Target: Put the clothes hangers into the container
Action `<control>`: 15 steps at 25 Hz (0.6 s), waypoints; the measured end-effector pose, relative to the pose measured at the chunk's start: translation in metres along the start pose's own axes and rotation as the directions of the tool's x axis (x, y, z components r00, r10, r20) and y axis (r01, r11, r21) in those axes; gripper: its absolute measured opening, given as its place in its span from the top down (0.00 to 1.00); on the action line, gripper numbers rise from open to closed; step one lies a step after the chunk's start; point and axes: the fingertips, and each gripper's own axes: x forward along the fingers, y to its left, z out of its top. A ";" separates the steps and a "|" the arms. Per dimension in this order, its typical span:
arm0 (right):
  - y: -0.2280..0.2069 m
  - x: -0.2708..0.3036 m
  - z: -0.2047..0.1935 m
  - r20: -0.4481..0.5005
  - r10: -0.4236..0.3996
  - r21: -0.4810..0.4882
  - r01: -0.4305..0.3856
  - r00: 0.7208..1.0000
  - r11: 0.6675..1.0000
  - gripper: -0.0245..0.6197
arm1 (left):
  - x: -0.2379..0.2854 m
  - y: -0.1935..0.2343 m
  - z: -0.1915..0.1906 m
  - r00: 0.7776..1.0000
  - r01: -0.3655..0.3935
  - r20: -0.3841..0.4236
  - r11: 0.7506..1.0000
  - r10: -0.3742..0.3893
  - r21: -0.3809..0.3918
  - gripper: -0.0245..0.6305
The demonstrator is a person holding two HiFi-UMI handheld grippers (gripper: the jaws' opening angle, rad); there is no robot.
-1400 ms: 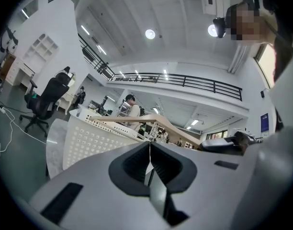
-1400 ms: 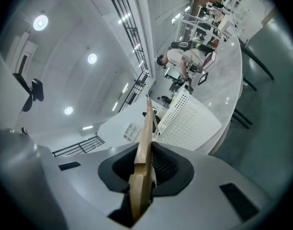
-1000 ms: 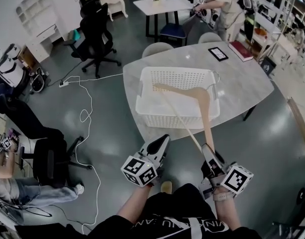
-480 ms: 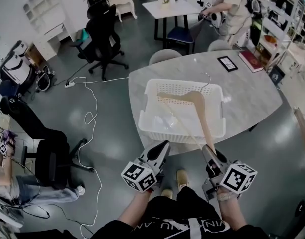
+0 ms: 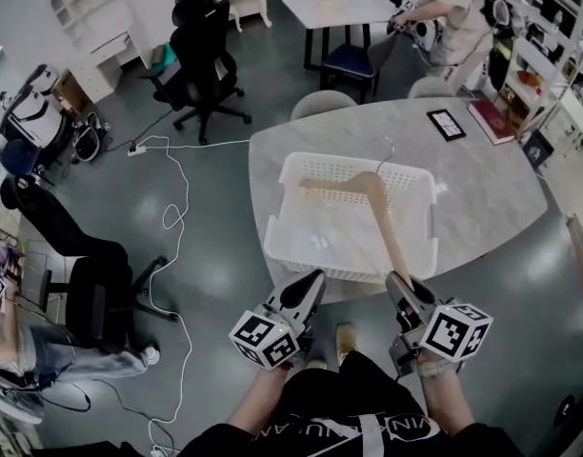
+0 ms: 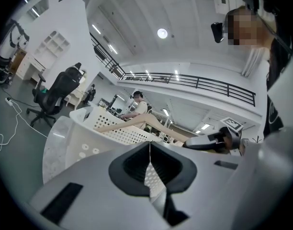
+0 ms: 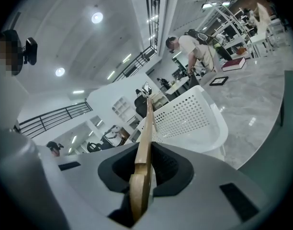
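Observation:
A white perforated basket (image 5: 337, 267) stands on the grey marble table (image 5: 487, 188). My right gripper (image 5: 399, 286) is shut on one end of a wooden hanger (image 5: 379, 215). The hanger slants up and forward over the basket, its metal hook (image 5: 386, 150) past the far rim. In the right gripper view the hanger (image 7: 145, 138) runs edge-on out of the right gripper (image 7: 144, 178) toward the basket (image 7: 197, 114). My left gripper (image 5: 308, 288) hangs beside it, in front of the table edge, shut and empty. From the left gripper (image 6: 150, 174) the view takes in the basket (image 6: 101, 131) and hanger (image 6: 129, 123).
A red book (image 5: 492, 122) and a black tablet (image 5: 447, 124) lie on the table's far right. Grey chairs (image 5: 325, 103) stand behind it. A black office chair (image 5: 211, 50) and a white cable (image 5: 168, 203) occupy the floor to the left. A person (image 5: 458, 12) works at a far table.
The table and basket have come nearer in the head view. The hanger in my right gripper now reaches further over the basket. Both grippers keep their grip states.

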 end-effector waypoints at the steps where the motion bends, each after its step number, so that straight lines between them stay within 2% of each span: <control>1: -0.001 0.002 0.001 -0.010 -0.001 -0.007 0.001 1.000 1.000 0.86 | 0.001 0.001 0.000 1.000 -0.003 0.002 1.000 0.003 -0.003 0.95; 15: -0.019 0.013 0.011 -0.098 -0.023 -0.009 0.022 0.995 1.000 0.86 | 0.006 0.006 0.000 1.000 -0.012 0.006 1.000 0.012 -0.015 0.95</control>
